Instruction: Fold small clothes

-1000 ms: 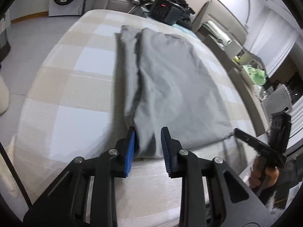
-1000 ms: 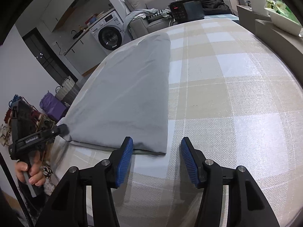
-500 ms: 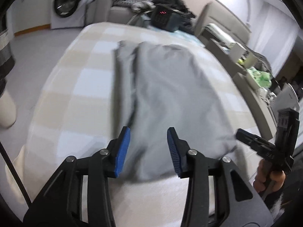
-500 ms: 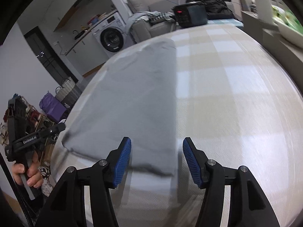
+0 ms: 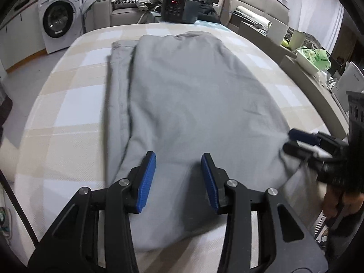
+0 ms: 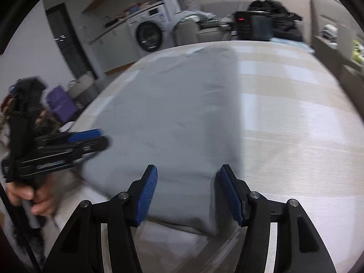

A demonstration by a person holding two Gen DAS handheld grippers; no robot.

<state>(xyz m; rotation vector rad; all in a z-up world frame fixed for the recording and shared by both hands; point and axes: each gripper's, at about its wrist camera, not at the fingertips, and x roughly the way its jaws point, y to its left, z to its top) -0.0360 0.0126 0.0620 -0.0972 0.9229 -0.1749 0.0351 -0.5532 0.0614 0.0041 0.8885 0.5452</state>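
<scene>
Both the left gripper (image 5: 178, 179) and the right gripper (image 6: 186, 193) stand part-open and empty over the grey garment (image 5: 193, 104), whose near edge blurs beneath them.

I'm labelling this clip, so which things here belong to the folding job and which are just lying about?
Part of the job:
grey garment
left gripper, open
right gripper, open
checked bed cover, the work surface

Just lying about:
washing machine
black box with red display
dark clothes
purple bag
</scene>
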